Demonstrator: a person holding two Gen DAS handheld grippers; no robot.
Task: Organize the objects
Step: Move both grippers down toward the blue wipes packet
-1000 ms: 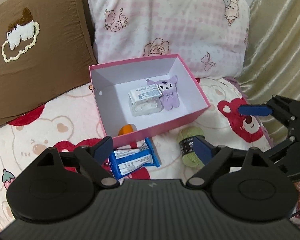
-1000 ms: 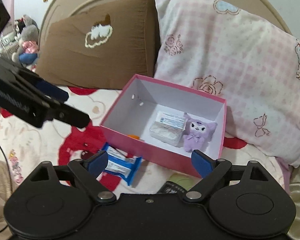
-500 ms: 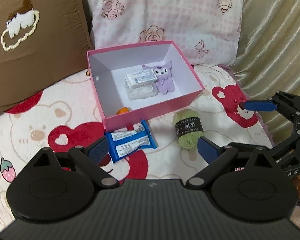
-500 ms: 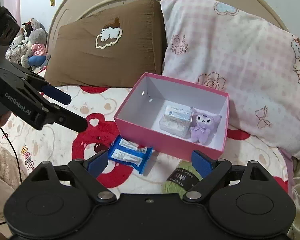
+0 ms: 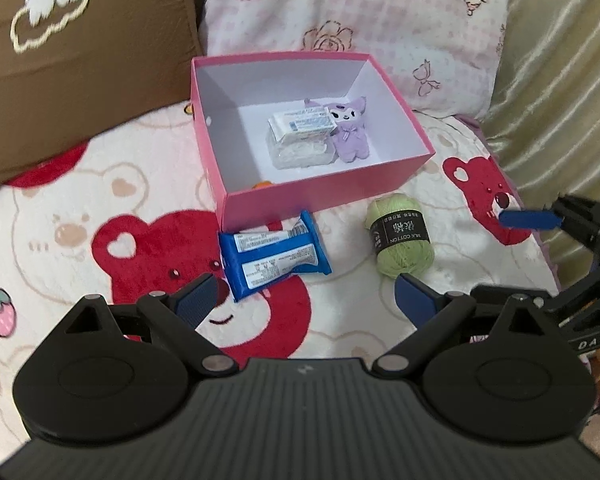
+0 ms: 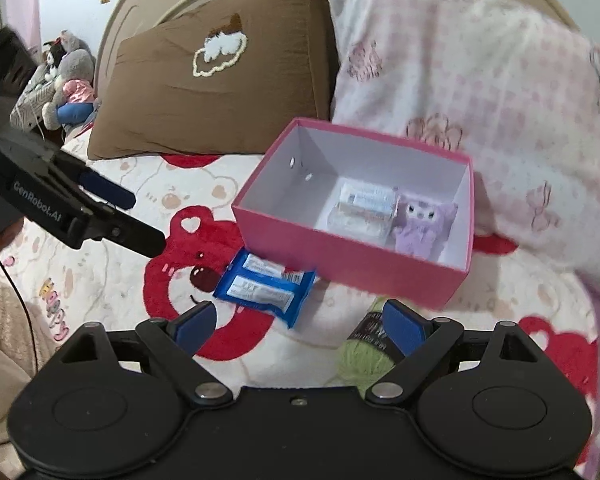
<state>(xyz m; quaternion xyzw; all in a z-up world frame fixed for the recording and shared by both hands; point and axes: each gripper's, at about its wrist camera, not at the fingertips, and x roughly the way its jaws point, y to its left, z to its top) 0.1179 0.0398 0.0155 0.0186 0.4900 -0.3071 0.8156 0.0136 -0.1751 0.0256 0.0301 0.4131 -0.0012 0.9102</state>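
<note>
On the bed's bear-print blanket (image 5: pixel 100 184), a pink box (image 5: pixel 324 192) holds a purple plush (image 5: pixel 350 132) and a clear packet (image 5: pixel 300 136) side by side. Just in front of the box lies a blue snack pack (image 5: pixel 272 256), its long axis running left-right, tilted slightly. Near it on the right, a green yarn ball (image 5: pixel 400 236) lies on its side. Left claw (image 5: pixel 304 300) and right claw (image 6: pixel 300 322) hover wide apart, holding nothing.
</note>
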